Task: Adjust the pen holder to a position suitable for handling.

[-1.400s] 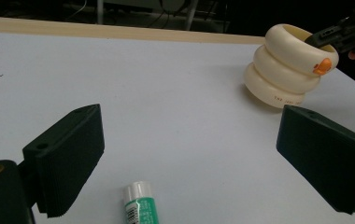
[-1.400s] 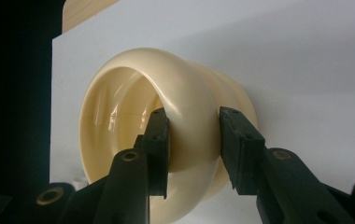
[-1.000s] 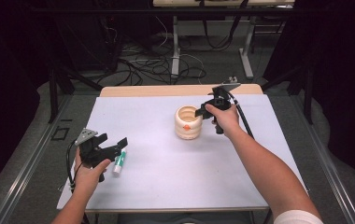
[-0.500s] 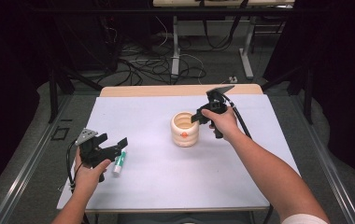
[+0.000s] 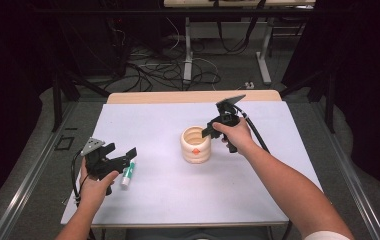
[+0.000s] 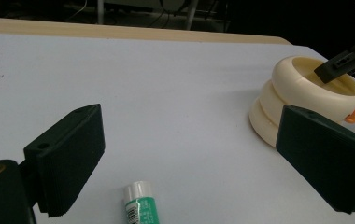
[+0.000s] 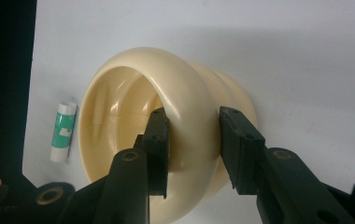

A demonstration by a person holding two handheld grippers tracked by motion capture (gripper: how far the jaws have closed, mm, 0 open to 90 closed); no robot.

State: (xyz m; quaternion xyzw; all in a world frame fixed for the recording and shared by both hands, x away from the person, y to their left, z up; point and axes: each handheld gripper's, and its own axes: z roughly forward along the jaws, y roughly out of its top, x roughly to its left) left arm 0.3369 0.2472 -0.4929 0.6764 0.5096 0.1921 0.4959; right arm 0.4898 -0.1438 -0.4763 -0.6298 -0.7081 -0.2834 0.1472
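A cream ribbed cup point(image 5: 195, 147) with an orange mark stands on the white table top point(image 5: 188, 200), slightly right of centre. My right gripper point(image 5: 207, 132) is shut on its rim: in the right gripper view one jaw is inside the cup point(image 7: 189, 93) and the other outside, at my gripper point(image 7: 192, 116). A green and white tube point(image 5: 127, 174) lies at the near left. My left gripper point(image 5: 123, 152) hovers open just over it; the left gripper view shows the tube point(image 6: 140, 205) low between the wide jaws of my gripper point(image 6: 189, 154), untouched, and the cup point(image 6: 306, 93) beyond.
The table's far edge is a wooden strip point(image 5: 193, 96). Beyond it lie cables point(image 5: 143, 70) and metal stand legs point(image 5: 188, 50) on the floor. Dark rails run along both sides of the table.
My right gripper has brought the cup toward the near side and a little left. The left gripper and the tube have stayed put.
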